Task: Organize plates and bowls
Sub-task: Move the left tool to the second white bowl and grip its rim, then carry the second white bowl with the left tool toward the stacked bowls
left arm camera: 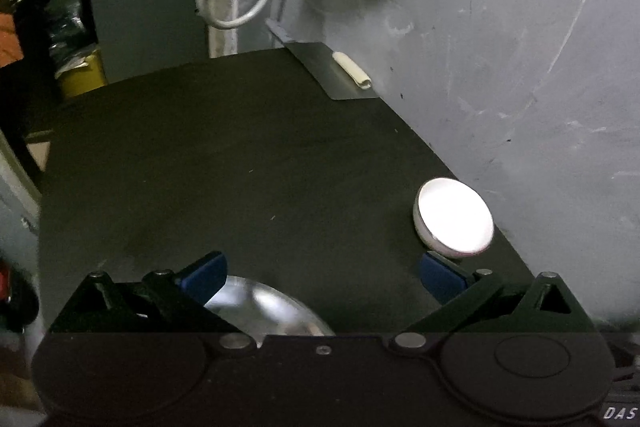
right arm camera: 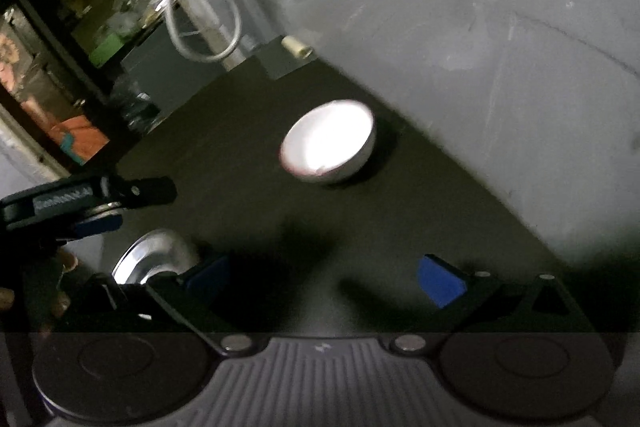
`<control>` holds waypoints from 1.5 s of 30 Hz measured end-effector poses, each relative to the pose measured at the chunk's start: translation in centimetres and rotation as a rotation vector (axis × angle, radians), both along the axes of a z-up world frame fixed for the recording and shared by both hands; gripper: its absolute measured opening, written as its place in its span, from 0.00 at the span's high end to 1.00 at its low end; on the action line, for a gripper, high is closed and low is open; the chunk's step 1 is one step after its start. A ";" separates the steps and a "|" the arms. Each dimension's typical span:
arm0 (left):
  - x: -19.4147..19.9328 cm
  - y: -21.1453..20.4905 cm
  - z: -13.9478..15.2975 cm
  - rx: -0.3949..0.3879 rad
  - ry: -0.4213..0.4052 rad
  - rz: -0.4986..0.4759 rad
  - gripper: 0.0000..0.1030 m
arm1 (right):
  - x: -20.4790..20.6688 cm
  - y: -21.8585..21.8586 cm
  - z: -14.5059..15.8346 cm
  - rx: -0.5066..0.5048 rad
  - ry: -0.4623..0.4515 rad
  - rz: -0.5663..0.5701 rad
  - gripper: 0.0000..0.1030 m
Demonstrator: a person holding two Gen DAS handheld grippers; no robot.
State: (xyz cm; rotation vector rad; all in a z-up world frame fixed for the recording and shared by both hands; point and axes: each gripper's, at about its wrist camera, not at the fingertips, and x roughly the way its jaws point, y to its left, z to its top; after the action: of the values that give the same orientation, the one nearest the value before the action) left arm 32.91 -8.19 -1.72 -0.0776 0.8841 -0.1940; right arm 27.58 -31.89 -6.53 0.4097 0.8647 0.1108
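On the dark table (left arm camera: 240, 155) a white bowl (left arm camera: 454, 217) stands upright near the grey wall (left arm camera: 500, 67), just ahead of the right fingertip of the left hand-held gripper (left arm camera: 322, 277), whose blue-padded jaws are spread wide and hold nothing. A shiny metal plate (left arm camera: 268, 309) lies under that gripper, by its left finger. The only legible writing there is "DAS" at the lower right of the gripper body. From the right wrist view, the right hand-held gripper (right arm camera: 324, 277) is likewise released and empty, with the white bowl (right arm camera: 328, 143) well ahead and the metal plate (right arm camera: 156, 257) at its left. White lettering on the left gripper's side is too blurred to read.
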 end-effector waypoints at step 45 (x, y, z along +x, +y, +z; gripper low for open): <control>7.2 -7.3 -5.6 -0.130 0.102 -0.195 0.88 | 9.0 -1.8 -3.7 0.007 -0.048 -0.040 0.77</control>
State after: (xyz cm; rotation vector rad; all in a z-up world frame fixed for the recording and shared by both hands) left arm 40.07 -15.48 -7.34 -0.1227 0.9809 -0.4329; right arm 36.61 -33.71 -10.19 0.4293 0.8091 0.0868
